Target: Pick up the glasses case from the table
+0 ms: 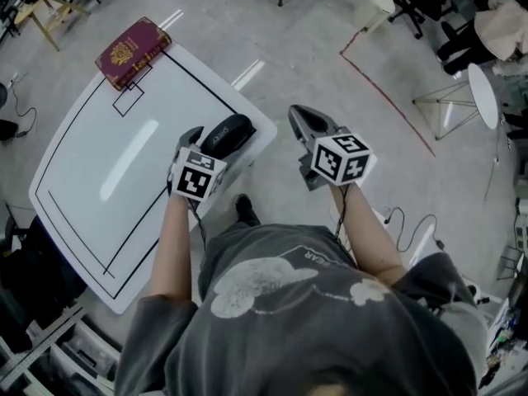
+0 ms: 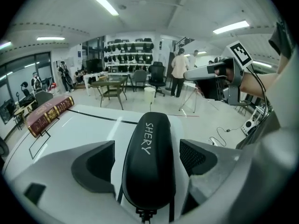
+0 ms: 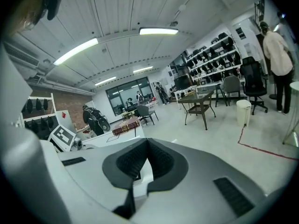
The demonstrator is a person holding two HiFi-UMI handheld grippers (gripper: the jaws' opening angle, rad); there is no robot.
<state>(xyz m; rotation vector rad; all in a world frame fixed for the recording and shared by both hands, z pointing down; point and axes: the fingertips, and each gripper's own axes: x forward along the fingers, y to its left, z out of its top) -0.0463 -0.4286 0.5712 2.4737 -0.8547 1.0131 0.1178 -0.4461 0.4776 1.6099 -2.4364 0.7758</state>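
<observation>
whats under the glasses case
The white table, near its corner, with a black border line running beneath the case. The spot right under it is covered.

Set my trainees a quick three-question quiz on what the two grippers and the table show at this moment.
1. True or false: the right gripper has its jaws together, with nothing between them.
2. Where is the glasses case? A: on the table, between the open jaws of the left gripper. B: clamped in the right gripper. C: lifted clear of the table.
3. What lies at the table's far corner, away from the person?
Key: 1 true; 2 A; 3 a dark red book.
</observation>
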